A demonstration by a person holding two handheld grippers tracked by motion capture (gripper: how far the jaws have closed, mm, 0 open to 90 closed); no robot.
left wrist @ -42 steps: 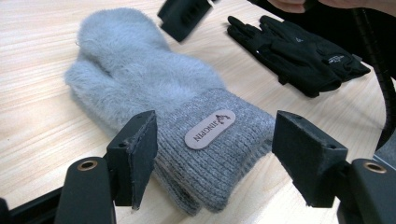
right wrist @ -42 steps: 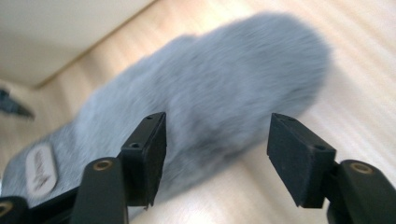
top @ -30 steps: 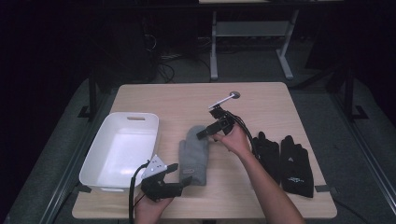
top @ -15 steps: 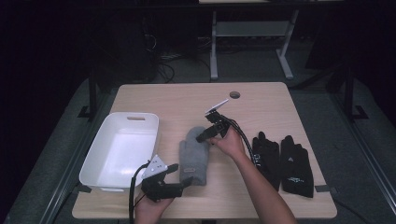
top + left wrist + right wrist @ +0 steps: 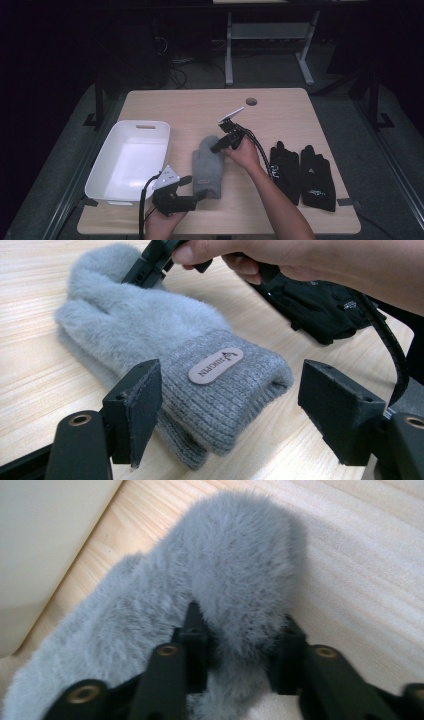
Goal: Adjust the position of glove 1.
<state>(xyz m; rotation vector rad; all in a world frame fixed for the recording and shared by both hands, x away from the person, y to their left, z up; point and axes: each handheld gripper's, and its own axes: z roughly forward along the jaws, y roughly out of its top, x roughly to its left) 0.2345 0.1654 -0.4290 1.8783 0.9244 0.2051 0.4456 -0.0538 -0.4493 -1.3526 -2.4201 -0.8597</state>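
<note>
A fluffy grey mitten [image 5: 207, 167] lies in the middle of the wooden table, cuff toward the person. My right gripper [image 5: 216, 146] is at the mitten's far end. In the right gripper view its jaws pinch a fold of the fluffy fabric [image 5: 240, 555]. My left gripper [image 5: 196, 187] is near the front edge and stands open. In the left gripper view its jaws flank the knitted cuff [image 5: 220, 385], which bears a small label, without touching it.
A white tray [image 5: 142, 125] stands left of the mitten, close to its side. A pair of black gloves [image 5: 302, 172] lies flat to the right. A round hole [image 5: 251, 101] is in the table's far part.
My right gripper has come down and toward the person onto the mitten's far end and closed on the fabric. The left gripper has stayed in place.
</note>
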